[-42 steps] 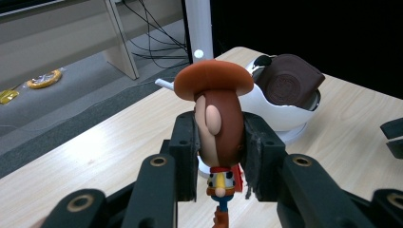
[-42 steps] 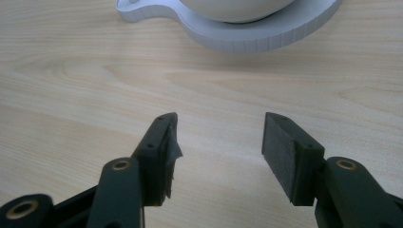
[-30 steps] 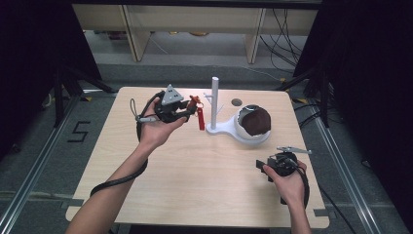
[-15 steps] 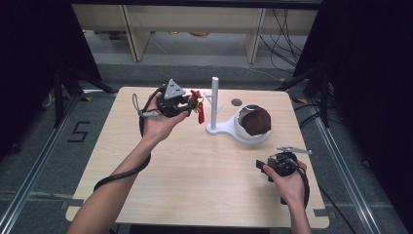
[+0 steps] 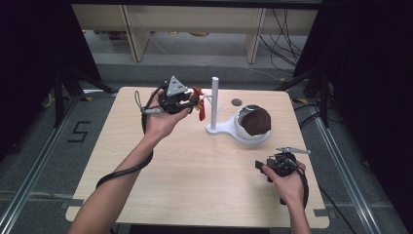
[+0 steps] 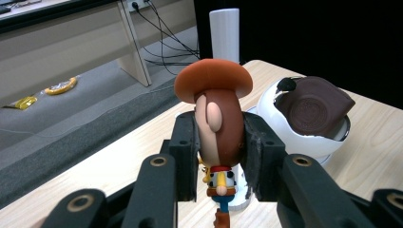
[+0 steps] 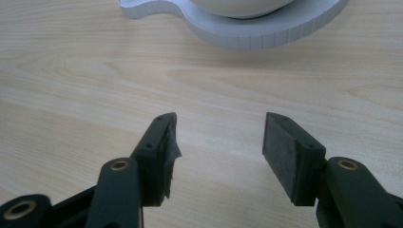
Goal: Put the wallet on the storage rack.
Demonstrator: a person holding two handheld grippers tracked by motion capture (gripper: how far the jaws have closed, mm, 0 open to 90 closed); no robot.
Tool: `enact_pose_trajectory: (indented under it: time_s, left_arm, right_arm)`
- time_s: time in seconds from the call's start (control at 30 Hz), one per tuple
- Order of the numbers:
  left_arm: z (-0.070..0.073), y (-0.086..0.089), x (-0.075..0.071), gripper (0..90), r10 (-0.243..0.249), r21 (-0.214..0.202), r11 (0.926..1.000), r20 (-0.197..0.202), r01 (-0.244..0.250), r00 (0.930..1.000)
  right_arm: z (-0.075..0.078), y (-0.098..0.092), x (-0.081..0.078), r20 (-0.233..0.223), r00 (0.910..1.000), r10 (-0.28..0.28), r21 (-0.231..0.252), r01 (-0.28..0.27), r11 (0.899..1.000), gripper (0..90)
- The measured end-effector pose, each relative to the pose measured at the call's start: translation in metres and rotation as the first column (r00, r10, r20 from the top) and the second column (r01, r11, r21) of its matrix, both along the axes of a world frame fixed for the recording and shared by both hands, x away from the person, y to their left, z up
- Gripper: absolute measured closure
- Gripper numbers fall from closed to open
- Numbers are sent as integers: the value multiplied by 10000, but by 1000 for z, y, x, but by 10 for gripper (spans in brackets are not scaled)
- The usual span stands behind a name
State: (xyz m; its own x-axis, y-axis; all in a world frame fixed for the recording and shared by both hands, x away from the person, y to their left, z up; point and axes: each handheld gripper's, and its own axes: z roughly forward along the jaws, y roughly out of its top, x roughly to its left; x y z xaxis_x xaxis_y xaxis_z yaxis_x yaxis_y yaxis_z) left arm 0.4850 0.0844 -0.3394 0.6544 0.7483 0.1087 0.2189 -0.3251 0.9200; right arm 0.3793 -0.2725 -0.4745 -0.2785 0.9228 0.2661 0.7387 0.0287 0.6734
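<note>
We see the left gripper (image 5: 192, 100) raised above the far left part of the wooden table (image 5: 185, 180), its 2 black jaws clamped on a cowboy figurine (image 6: 219, 126). In the left gripper view the pads press both sides of the figurine's brown-haired head, just under the orange-brown hat, while the body with its red neckerchief and blue legs hangs down between the jaws. From the high view the figurine (image 5: 200, 103) dangles just beside the white post (image 5: 215, 100) of a white stand (image 5: 219, 129), near it, though we cannot tell whether they touch.

The stand's flat base runs into a round white bowl (image 5: 246, 134) that holds a dark brown leather-like pouch (image 5: 254, 121), its flap stamped with a round mark as seen in the left gripper view (image 6: 313, 108).

The right gripper (image 5: 272, 168) sits low at the near right of the table, well apart from the figurine. In the right gripper view its 2 jaws stand apart with nothing but bare wood between them (image 7: 218, 152), and the pad (image 7: 168, 152) on 1 jaw looks frayed. The stand's ridged white base edge (image 7: 256, 35) lies ahead of it.
</note>
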Motion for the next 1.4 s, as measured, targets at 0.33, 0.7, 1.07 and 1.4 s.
enact_pose_trajectory:
  time_s: [0.33,0.7,1.07,1.4]
  left_arm:
    - [4,-7,-4,678,-150,66,9999,189,149,9997]
    - [1,-18,-11,678,-574,441,9975,297,560,9979]
    - [-9,-21,-19,678,-814,626,9949,263,796,9963]
    - [-20,-22,-25,678,-981,711,9927,59,975,9952]
  right_arm:
    - [0,0,0,17,10000,-44,-23,44,10000,463]
    - [0,0,0,5,10000,3,46,-3,10000,463]
    - [-1,0,0,1,10000,-48,-42,48,10000,463]
    - [-1,0,0,21,10000,62,51,-62,10000,463]
